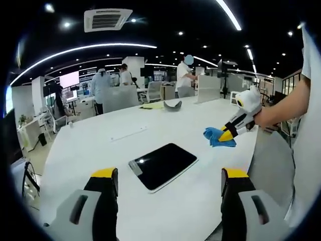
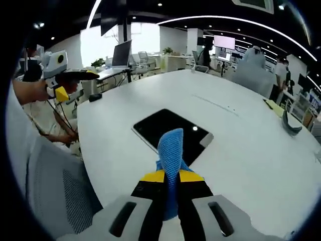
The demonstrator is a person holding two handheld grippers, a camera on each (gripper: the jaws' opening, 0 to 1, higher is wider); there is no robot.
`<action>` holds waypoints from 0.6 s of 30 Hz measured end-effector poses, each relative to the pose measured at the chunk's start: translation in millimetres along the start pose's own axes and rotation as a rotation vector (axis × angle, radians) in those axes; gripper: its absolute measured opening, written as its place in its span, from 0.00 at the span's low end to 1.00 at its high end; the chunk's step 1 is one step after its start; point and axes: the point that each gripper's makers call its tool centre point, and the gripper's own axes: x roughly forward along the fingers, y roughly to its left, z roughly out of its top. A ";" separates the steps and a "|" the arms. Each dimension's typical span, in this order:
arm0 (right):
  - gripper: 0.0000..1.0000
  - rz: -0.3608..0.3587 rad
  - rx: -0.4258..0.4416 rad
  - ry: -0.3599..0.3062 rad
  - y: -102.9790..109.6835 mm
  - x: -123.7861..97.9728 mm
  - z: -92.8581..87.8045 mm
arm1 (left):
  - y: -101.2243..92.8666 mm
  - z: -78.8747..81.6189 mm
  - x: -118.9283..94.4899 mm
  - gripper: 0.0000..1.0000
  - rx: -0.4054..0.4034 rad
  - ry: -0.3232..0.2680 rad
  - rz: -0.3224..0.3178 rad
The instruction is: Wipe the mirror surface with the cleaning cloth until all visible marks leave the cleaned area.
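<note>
On the white bench (image 1: 90, 150) the mirror (image 1: 164, 165) lies flat near your edge, with bare surface all round it. Your right gripper (image 2: 170, 176) is closed on the blue cloth (image 2: 171, 148), held above the mirror's near edge. Your left gripper (image 1: 169, 182) is spread wide, holding nothing.

cloth (image 2: 170, 150) lower end hidden inside right claw (image 2: 171, 176) | mirror (image 2: 172, 131) near edge covered
</note>
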 end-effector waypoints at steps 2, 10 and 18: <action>0.03 -0.012 0.000 0.012 -2.9 -2.8 -8.2 | 0.8 -0.9 -0.1 0.85 -0.002 0.002 0.002; 0.03 -0.048 0.017 0.069 -12.6 -1.6 -42.7 | -1.8 -0.8 -0.4 0.85 0.003 0.004 -0.009; 0.03 -0.046 0.031 0.118 -15.1 1.7 -66.7 | -4.7 -2.6 -0.5 0.85 0.002 0.008 -0.014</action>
